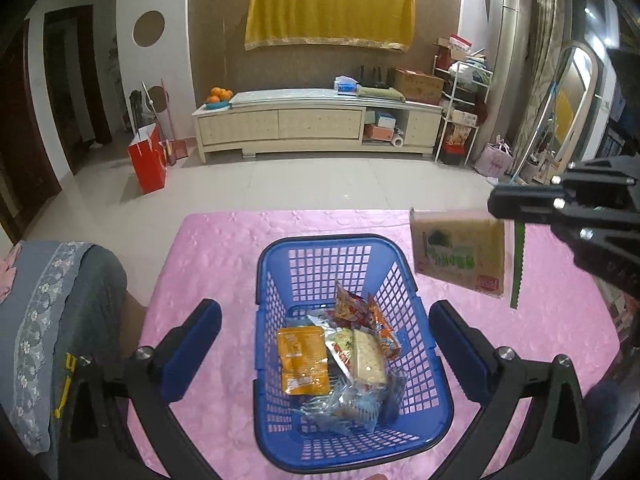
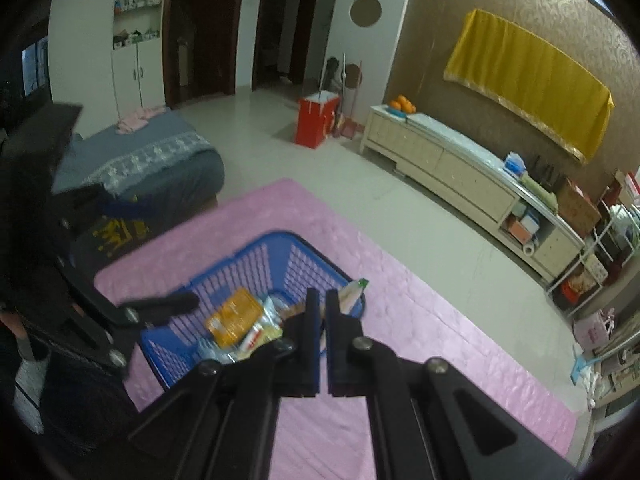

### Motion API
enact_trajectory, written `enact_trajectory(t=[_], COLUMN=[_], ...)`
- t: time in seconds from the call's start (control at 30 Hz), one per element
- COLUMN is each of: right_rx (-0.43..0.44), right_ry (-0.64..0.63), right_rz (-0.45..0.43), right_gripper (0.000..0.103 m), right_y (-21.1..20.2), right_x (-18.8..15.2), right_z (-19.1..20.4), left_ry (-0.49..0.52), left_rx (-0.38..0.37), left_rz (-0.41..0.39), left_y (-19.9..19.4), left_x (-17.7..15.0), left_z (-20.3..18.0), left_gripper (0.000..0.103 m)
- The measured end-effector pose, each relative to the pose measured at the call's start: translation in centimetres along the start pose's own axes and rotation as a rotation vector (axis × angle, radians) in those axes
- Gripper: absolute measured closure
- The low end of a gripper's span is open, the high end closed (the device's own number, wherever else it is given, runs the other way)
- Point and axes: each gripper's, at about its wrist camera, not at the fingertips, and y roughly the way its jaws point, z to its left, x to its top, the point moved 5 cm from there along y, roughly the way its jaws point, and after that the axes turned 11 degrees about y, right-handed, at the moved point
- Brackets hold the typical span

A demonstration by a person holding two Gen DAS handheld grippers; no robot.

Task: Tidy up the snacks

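Note:
A blue plastic basket (image 1: 432, 396) stands on the pink tablecloth and holds several snack packets, among them an orange one (image 1: 303, 360) and a cracker pack (image 1: 370, 358). My left gripper (image 1: 326, 326) is open, its fingers on either side of the basket above it. My right gripper (image 1: 505, 206) is shut on a beige and green snack packet (image 1: 460, 254), held in the air just right of the basket's far rim. In the right wrist view the right gripper (image 2: 322, 296) is closed with the packet's edge (image 2: 352, 292) sticking out above the basket (image 2: 256, 264).
The pink-covered table (image 1: 208, 248) ends at a tiled floor. A grey sofa (image 1: 52, 304) sits at the left. A cream TV cabinet (image 1: 316, 124), a red bag (image 1: 147, 162) and cluttered shelves (image 1: 460, 120) stand at the far wall.

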Motion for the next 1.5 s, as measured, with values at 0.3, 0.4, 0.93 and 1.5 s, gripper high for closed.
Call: enact_trajectory(t=[0.3, 0.4, 0.93, 1.5], right_rx=[0.065, 0.083, 0.064, -0.031], right_ry=[-0.028, -0.023, -0.011, 0.059], right_rz=[0.069, 0.094, 0.139, 0.108], right_gripper=[0.099, 0.099, 0.096, 0.023], right_y=[4.8, 6.5, 9.9, 4.2], right_x=[-0.6, -1.0, -2.4, -4.2], right_z=[3.6, 4.2, 4.4, 3.0], left_ry=[-0.001, -0.015, -0.039, -0.021], left_rx=[0.011, 0.013, -0.009, -0.025], left_rz=[0.041, 0.060, 0.111, 0.014], left_y=[0.6, 1.1, 2.7, -1.8], left_x=[-2.2, -2.8, -4.6, -4.0], left_z=[1.6, 2.4, 3.3, 0.4], left_gripper=[0.000, 0.000, 0.000, 0.000])
